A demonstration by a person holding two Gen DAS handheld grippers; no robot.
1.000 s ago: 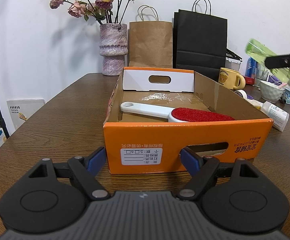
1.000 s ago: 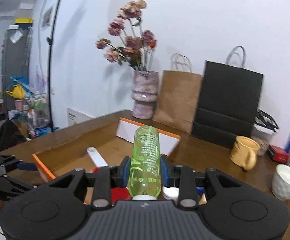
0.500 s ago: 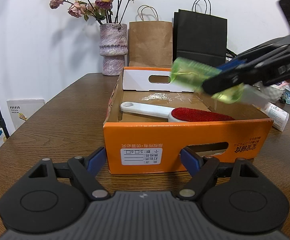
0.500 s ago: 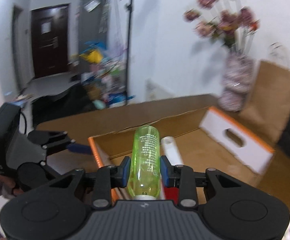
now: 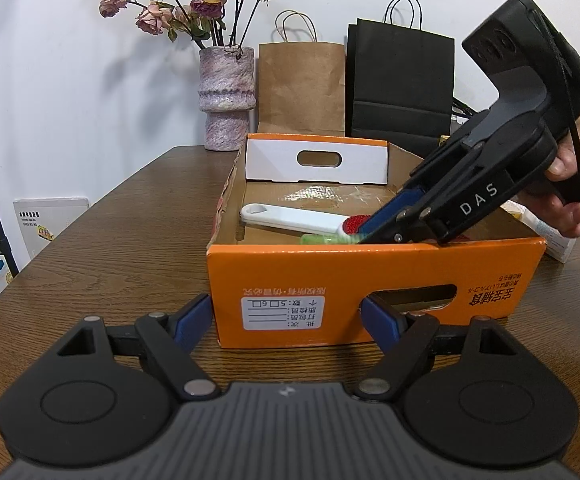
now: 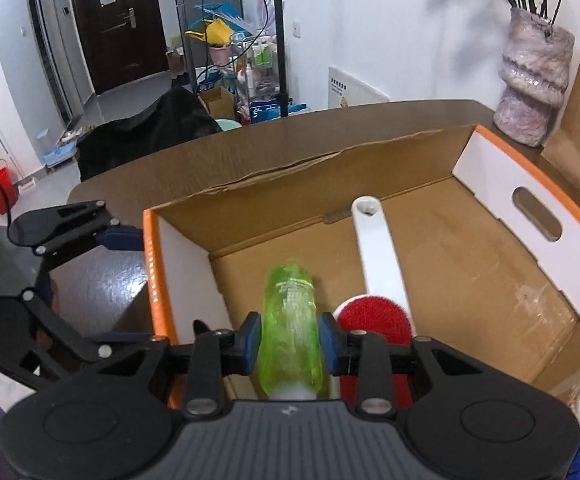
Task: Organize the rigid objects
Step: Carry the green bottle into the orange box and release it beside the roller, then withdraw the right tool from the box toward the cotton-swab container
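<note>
Orange box (image 5: 369,276) holds a lint brush (image 6: 377,264); right tongs (image 6: 290,340) clasp a green bottle (image 6: 290,332), seemingly inside; left tongs (image 5: 286,316) gape.

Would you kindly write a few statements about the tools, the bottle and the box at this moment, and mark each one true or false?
1. The right tool is shut on the green bottle. True.
2. The bottle is held over the inside of the orange box. True.
3. The left tool grips the box's near wall. False: its jaws stand open in front of that wall.
4. The box holds nothing yet. False: a white-handled red brush already lies in it.
5. The vase stands inside the box. False: it stands on the table behind it.
</note>
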